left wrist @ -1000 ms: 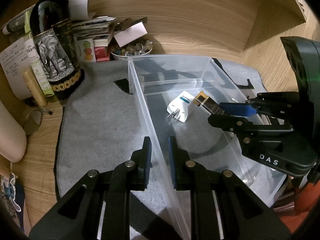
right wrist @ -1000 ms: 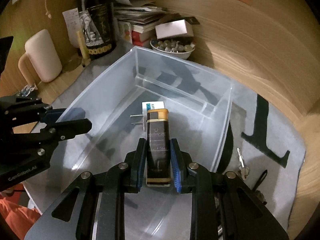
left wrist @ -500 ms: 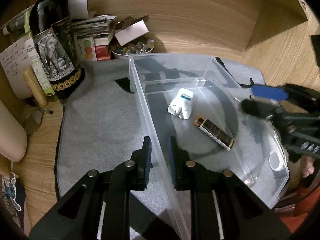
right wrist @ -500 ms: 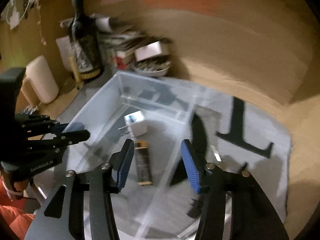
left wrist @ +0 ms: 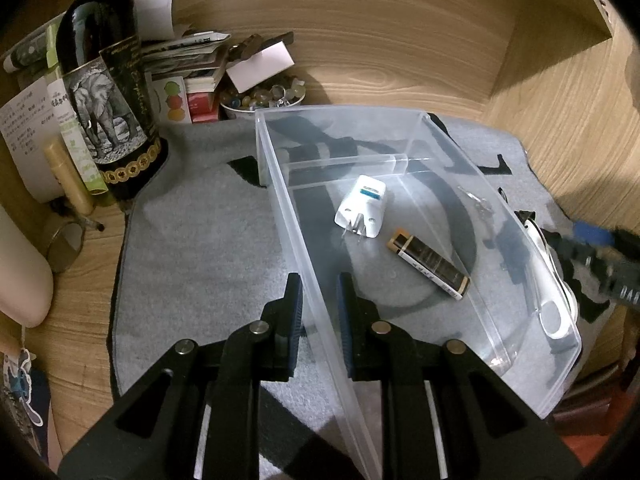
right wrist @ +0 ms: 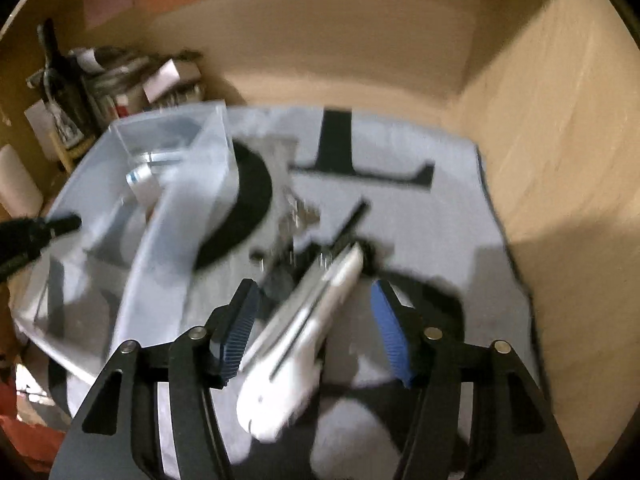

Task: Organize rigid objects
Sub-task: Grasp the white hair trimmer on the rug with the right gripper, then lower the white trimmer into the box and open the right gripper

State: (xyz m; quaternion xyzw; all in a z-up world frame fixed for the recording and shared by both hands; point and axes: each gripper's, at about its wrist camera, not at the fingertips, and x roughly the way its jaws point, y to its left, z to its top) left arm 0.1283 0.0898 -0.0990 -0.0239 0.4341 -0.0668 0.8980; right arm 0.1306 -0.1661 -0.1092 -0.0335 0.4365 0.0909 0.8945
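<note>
Your left gripper (left wrist: 318, 300) is clamped on the near side wall of the clear bin (left wrist: 420, 120), one pad inside and one outside. Inside the bin, just past that grip, the black-and-gold lighter (left wrist: 428, 264) lies flat, with the white plug adapter (left wrist: 362, 206) just beyond it. Outside the bin's far wall, on the grey mat (right wrist: 420, 152), your right gripper (right wrist: 314, 330) has just been opening; its jaws stand apart around a white tool (right wrist: 304, 336), pads not touching it.
</note>
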